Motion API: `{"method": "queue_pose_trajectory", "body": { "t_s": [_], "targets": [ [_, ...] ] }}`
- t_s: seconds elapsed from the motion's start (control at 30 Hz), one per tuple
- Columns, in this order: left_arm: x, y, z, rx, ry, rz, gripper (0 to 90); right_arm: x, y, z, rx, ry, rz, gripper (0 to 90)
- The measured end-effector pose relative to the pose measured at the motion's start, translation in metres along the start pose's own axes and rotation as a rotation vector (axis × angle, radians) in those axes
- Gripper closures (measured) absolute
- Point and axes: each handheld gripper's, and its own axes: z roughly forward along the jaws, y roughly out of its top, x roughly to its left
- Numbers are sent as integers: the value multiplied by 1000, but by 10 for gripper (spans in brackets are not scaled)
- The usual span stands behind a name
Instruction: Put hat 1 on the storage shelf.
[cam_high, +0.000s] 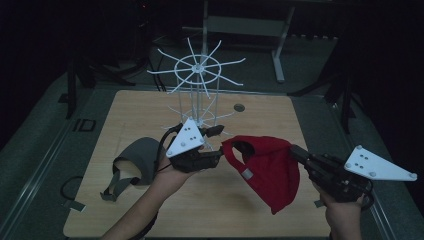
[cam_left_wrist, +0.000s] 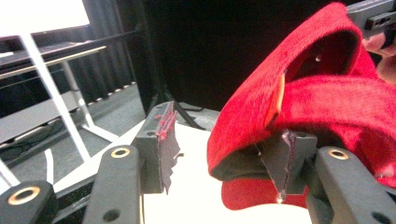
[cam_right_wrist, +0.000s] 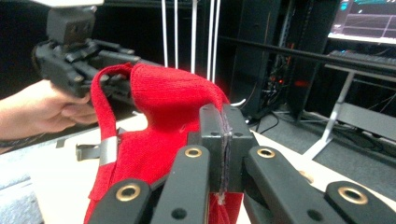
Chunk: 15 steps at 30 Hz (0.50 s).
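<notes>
White wire rack with radiating arms (cam_high: 199, 75) stands at wooden tabletop's (cam_high: 150, 107) far edge; grey fabric cap (cam_high: 136, 159) lies left.

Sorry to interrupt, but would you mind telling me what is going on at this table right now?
A person is handling a red cap with two handheld grippers above a wooden table. The right gripper is shut on the cap's fabric, holding it up. The left gripper is open, one jaw inside the cap's rim. A white wire rack stands behind, and a grey cap lies on the table.
</notes>
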Motion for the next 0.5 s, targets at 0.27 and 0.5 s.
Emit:
{"method": "queue_pose_trajectory", "body": {
  "t_s": [0.27,0.5],
  "targets": [
    [1,-20,-15,5,44,-37,485,-8,16,-2,-48,-62,12,893],
    [-12,-40,-21,31,61,-2,476,-17,33,-2,-86,-115,16,893]
  ]
}}
